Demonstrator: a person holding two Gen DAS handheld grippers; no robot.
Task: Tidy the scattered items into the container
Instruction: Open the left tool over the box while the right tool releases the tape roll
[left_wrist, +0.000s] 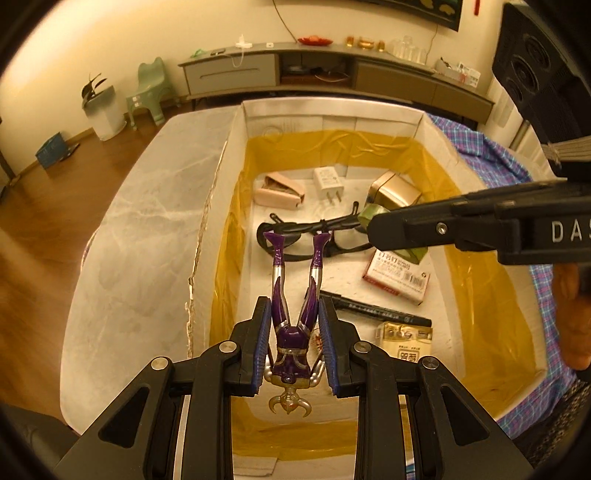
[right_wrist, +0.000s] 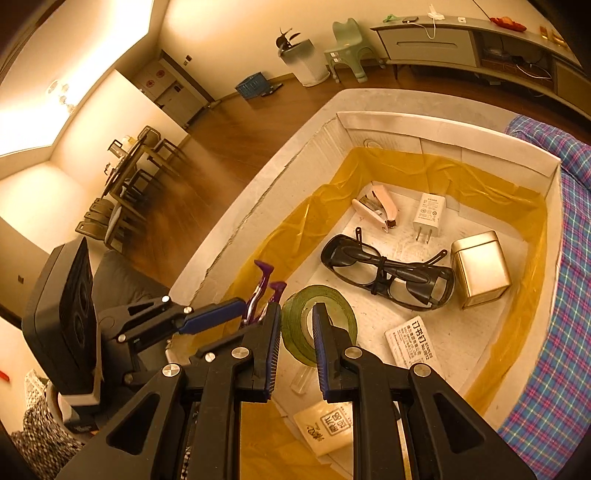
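My left gripper (left_wrist: 294, 306) is shut on a purple and silver toy figure (left_wrist: 293, 332). The figure hangs head down over the near end of the white box (left_wrist: 332, 107) lined with yellow film. From the right, my right gripper (left_wrist: 373, 225) reaches over the box, shut on a green tape roll (left_wrist: 369, 214). In the right wrist view the right gripper (right_wrist: 296, 308) clamps the wall of the tape roll (right_wrist: 340, 306), one finger inside its hole. The left gripper (right_wrist: 243, 314) with the figure's legs (right_wrist: 264, 284) is just to its left.
In the box lie black glasses (right_wrist: 388, 277), a white charger (right_wrist: 428, 214), a pink stapler (right_wrist: 376, 210), a gold tin (right_wrist: 480, 269), a staples box (right_wrist: 413, 343), a black marker (left_wrist: 376, 310) and a sachet (right_wrist: 327, 424). A plaid cloth (right_wrist: 554, 295) borders the box; the marble table (left_wrist: 147, 221) lies left.
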